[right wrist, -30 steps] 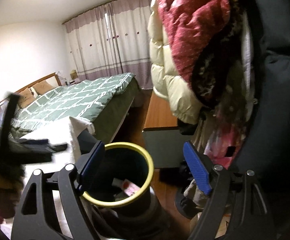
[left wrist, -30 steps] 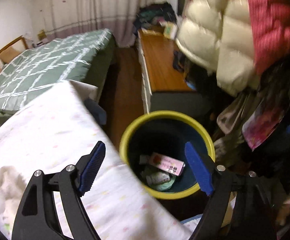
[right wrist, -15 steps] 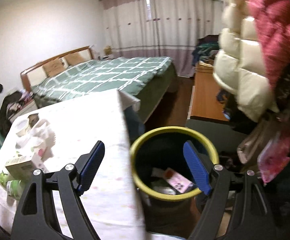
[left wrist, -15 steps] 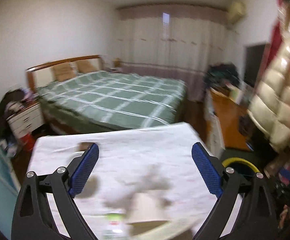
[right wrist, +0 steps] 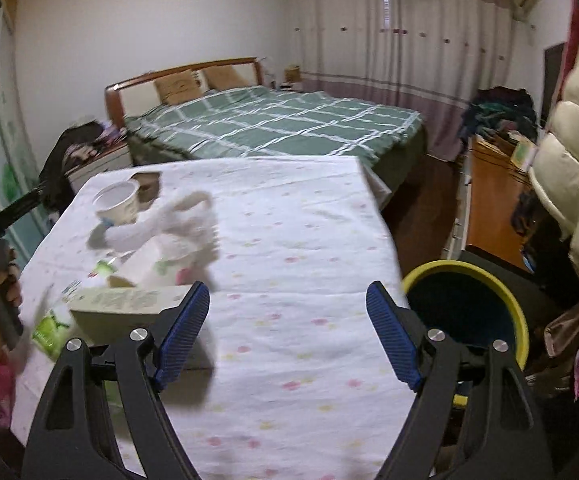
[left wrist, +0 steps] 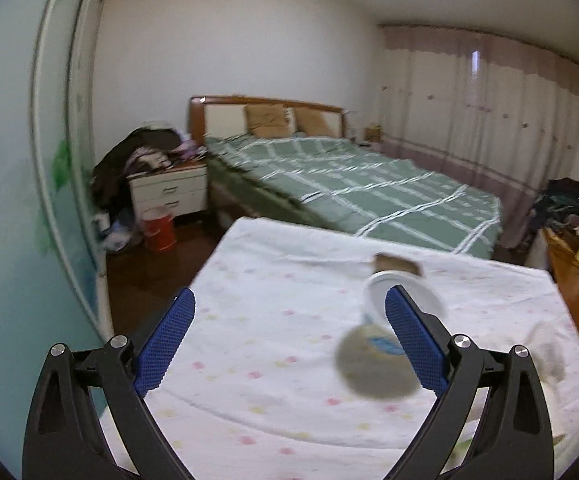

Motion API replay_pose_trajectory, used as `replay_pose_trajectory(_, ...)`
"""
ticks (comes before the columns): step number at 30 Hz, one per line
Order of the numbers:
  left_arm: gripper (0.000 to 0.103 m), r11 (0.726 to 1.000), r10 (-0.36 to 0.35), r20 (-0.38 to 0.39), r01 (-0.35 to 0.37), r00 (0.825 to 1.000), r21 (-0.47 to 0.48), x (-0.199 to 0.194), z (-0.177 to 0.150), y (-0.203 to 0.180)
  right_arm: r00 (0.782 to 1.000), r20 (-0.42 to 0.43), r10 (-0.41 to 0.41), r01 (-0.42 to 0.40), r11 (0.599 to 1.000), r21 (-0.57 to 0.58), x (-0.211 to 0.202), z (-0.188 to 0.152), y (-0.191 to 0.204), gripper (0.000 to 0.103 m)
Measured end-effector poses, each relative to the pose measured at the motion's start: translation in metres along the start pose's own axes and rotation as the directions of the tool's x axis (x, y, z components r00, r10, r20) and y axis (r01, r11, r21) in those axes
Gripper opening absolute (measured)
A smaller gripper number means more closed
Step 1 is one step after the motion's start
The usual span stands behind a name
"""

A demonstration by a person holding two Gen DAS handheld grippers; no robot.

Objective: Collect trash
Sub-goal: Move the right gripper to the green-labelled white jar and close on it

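The task stands partly done, by my judgement: trash remains on the worktop (right wrist: 289, 240), covered in a white flowered cloth. A white paper cup (left wrist: 403, 300) stands at the far left of the cluttered end in the right wrist view, with a crumpled white bag (right wrist: 181, 220), a pale carton (right wrist: 125, 304) and a green-labelled wrapper (right wrist: 51, 330) nearer. The yellow-rimmed bin (right wrist: 465, 276) sits on the floor just beside the worktop's right edge; its contents cannot be made out here. The left hand-held gripper (left wrist: 289, 340) is spread wide and holds nothing, the cup showing just beside its right finger. The right hand-held gripper (right wrist: 287, 332) is likewise wide apart and empty, above bare cloth between carton and bin. Against one second ago, the left view has swung from looking down into the bin, where a pink packet lay, to facing the cup; the right view has turned from the bin to the worktop.
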State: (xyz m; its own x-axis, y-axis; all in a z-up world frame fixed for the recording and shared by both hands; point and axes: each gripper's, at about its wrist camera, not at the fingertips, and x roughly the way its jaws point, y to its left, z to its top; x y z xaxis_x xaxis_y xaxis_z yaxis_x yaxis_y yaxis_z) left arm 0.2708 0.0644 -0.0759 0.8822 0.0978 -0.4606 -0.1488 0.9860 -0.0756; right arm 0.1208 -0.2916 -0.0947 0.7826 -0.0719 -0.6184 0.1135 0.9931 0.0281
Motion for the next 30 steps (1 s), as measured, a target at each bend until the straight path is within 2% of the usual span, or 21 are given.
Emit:
replay_pose_trajectory(4, 0.095, 0.996, 0.064, 0.052, -0.061, 0.997, -0.061, -0.005, 0.004, 0.028, 0.999, -0.007, 0.035, -0.035, 0.998, -0.047, -0.003, -0.011, 0.031, 0.077)
replay_pose_trajectory(6, 0.095, 0.993, 0.076, 0.053, -0.071, 0.996, -0.093, -0.006, 0.005, 0.040, 0.999, -0.012, 0.046, -0.047, 0.996, -0.071, -0.007, -0.017, 0.046, 0.077)
replay_pose_trajectory(10, 0.095, 0.991, 0.046, 0.037, -0.041, 0.998, -0.130, -0.003, 0.007, 0.054, 0.995, -0.034, 0.092, -0.094, 0.993, -0.078, -0.012, -0.033, 0.070, 0.077)
replay_pose_trajectory(13, 0.095, 0.994, 0.033, 0.032, -0.030, 0.999, -0.103, -0.005, 0.005, 0.047, 0.989, -0.060, 0.137, -0.142, 0.987, -0.081, -0.014, -0.044, 0.087, 0.077)
replay_pose_trajectory(22, 0.096, 0.999, -0.009, 0.002, 0.009, 1.000, -0.054, -0.004, 0.000, 0.017, 0.975, -0.127, 0.183, -0.198, 0.973, -0.120, -0.005, -0.070, 0.126, 0.077)
replay_pose_trajectory(30, 0.096, 0.999, -0.035, -0.017, 0.035, 0.999, -0.011, -0.004, -0.004, 0.001, 0.975, -0.156, 0.156, -0.174, 0.979, -0.109, 0.012, -0.076, 0.131, 0.077)
